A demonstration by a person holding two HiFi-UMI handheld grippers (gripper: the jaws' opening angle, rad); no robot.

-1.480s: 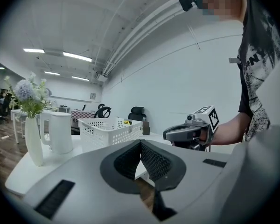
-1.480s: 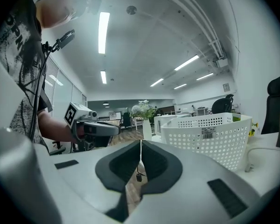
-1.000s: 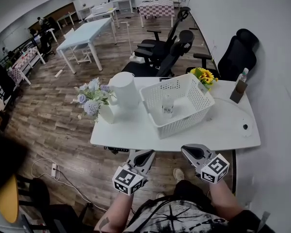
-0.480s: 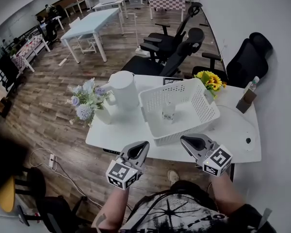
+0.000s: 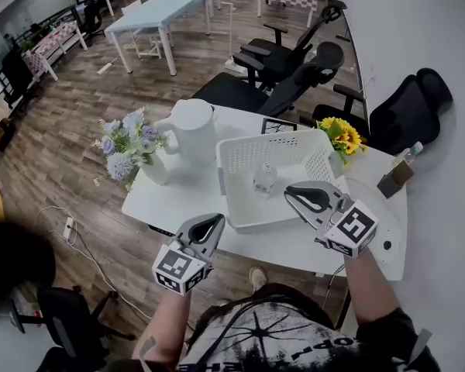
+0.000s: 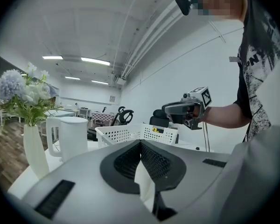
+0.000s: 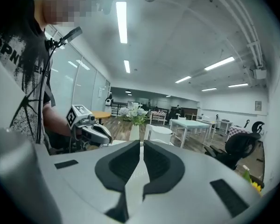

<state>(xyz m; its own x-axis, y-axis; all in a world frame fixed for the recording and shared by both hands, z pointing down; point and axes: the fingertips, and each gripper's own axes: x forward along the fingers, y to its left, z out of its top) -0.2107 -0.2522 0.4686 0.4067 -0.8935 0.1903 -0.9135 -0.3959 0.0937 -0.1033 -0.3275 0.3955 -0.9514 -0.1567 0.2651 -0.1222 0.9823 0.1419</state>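
Hovering above basket [image 5: 271, 147] now: right gripper [image 5: 293, 194], raised, jaws nearly together, empty. Left gripper [image 5: 211, 223] short of basket, closed, empty.

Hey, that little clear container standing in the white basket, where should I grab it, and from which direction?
Probably grip the small clear container across its body, just under the lid, coming straight down from above. It stands upright near the middle of the white basket, whose tall walls block a sideways approach. The right tongs are closest, raised above the basket.
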